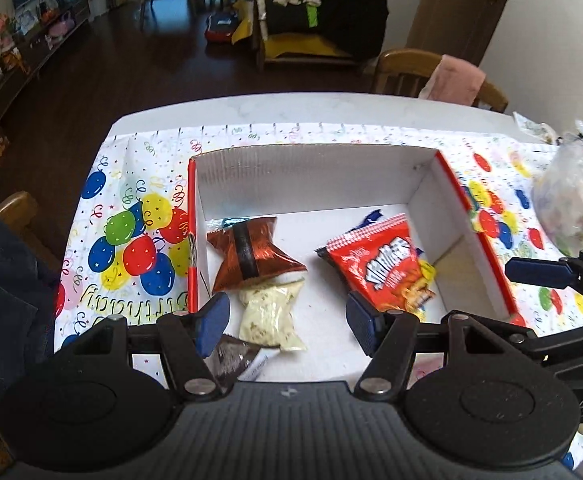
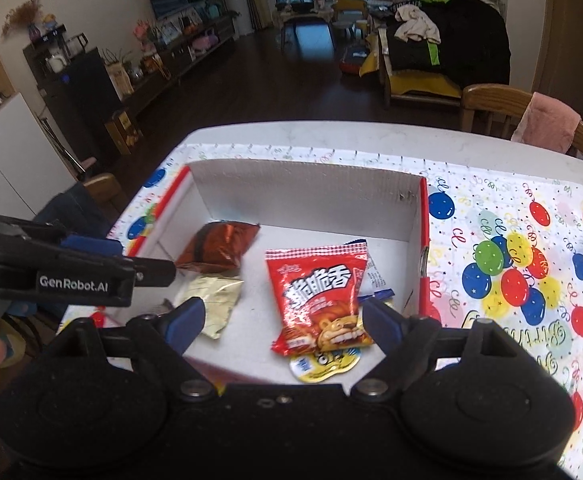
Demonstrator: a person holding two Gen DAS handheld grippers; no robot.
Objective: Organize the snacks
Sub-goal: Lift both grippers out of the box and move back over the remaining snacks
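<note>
A white cardboard box (image 1: 311, 176) with red edges sits on the balloon tablecloth; it also shows in the right wrist view (image 2: 303, 196). Inside lie a copper-brown packet (image 1: 255, 254) (image 2: 217, 248), a pale cream packet (image 1: 271, 314) (image 2: 213, 300), a red snack bag (image 1: 383, 268) (image 2: 319, 296), a yellow cup lid (image 2: 323, 364) and a blue-white wrapper (image 2: 375, 276). My left gripper (image 1: 287, 322) is open above the box's near side, over the cream packet. My right gripper (image 2: 281, 326) is open and empty, just above the red bag's near end.
A clear plastic bag of snacks (image 1: 575, 200) lies on the tablecloth (image 2: 503, 272) right of the box. A dark foil wrapper (image 1: 231, 360) sits by my left finger. Wooden chairs (image 2: 491, 108) stand at the table's far and left sides.
</note>
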